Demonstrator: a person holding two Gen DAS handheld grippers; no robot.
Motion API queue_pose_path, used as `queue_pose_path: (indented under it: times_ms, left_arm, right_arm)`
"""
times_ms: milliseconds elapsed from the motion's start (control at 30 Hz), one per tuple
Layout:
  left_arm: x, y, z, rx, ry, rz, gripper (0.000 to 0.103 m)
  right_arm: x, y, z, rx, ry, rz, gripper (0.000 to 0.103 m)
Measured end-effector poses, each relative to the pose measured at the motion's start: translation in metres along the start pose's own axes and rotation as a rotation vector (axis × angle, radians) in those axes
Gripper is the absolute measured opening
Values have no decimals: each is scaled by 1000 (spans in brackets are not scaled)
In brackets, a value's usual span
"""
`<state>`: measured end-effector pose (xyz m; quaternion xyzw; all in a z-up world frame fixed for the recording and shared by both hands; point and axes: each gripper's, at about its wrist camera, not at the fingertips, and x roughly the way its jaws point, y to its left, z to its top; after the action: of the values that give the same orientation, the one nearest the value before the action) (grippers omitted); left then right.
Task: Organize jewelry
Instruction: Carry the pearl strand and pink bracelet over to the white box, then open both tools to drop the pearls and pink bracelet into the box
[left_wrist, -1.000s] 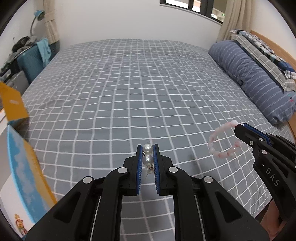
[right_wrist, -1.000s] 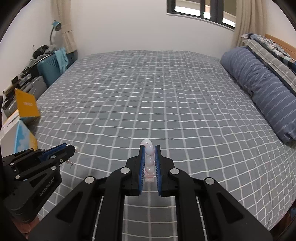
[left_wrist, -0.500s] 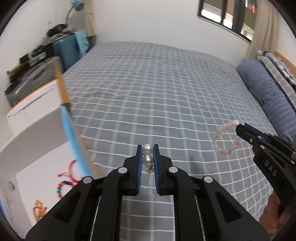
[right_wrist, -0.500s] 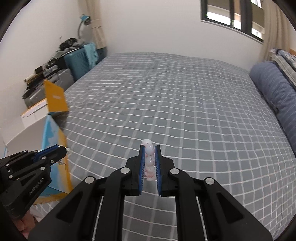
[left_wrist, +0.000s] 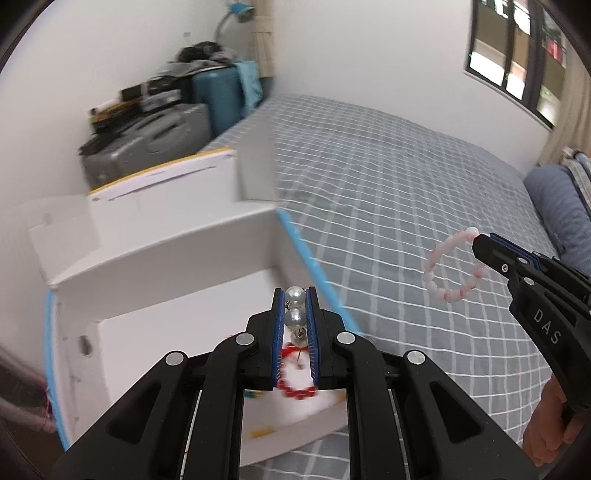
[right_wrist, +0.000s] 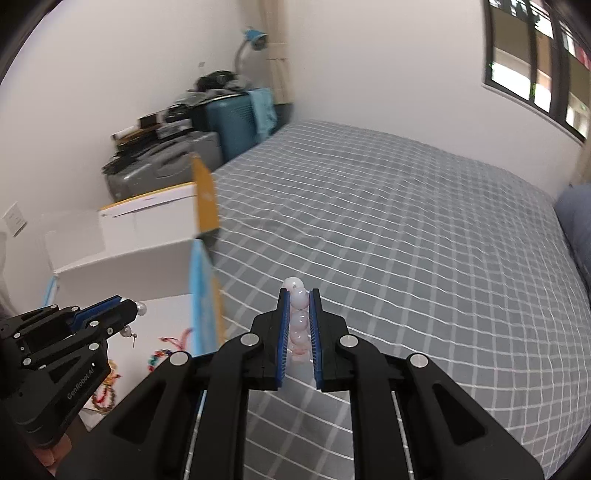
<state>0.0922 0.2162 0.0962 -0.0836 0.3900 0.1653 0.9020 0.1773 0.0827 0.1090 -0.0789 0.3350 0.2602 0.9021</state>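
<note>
My left gripper (left_wrist: 295, 301) is shut on a pearl earring (left_wrist: 294, 317) and hangs over the open white box (left_wrist: 166, 280) at the bed's left edge. It also shows in the right wrist view (right_wrist: 127, 310). A red bead bracelet (left_wrist: 295, 387) lies in the box below it. My right gripper (right_wrist: 298, 295) is shut on a pink bead bracelet (right_wrist: 297, 314) above the bed. In the left wrist view that gripper (left_wrist: 480, 243) holds the pink bracelet (left_wrist: 448, 273) as a dangling loop, right of the box.
The grey checked bed (left_wrist: 388, 206) fills the middle and right. More coloured bracelets (right_wrist: 162, 354) lie in the box. Suitcases and clutter (left_wrist: 159, 122) stand against the left wall. A blue striped pillow (left_wrist: 554, 199) lies at the right.
Both grippers have swung left toward the box. My left gripper now hangs over the box interior with the earring still held. The right still holds the pink bracelet.
</note>
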Motion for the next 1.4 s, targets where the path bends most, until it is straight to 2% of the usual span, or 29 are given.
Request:
queue_pose_path:
  times_ms: [367,600,900,1233,1267,1300,1333,1367,1400]
  left_arm:
    - [-15,88,-22,-124,5,126,11]
    - [-3,128,-47,-191,50,163,11]
    - [28,148,-76,-235,124,192,11]
    - [45,155,-80,-250,163,188,13]
    - [45,156,-80,-254,164,184,14]
    - [43,155,-79,-253,162,186,19]
    - [41,154,-79,-254,157,190,31]
    - [39,155,-80,-259,150,192,38]
    - [35,154,-80,-264,140,191,50]
  right_arm:
    - [11,104,9,-120,0,136,10]
    - [39,141,-7,-152,49,170,10]
    - [92,158,-36,-167,161,154,10]
    - [119,156,-46,-161,222,129,13]
    - [119,155,-45,-161,223,130,23]
    - [117,154,-45,-161,213,131,38]
    - [114,153,-45,-162,200,131,45]
    - [111,152,-44,-163,186,130,55]
    - [105,151,-43,-166,166,132,60]
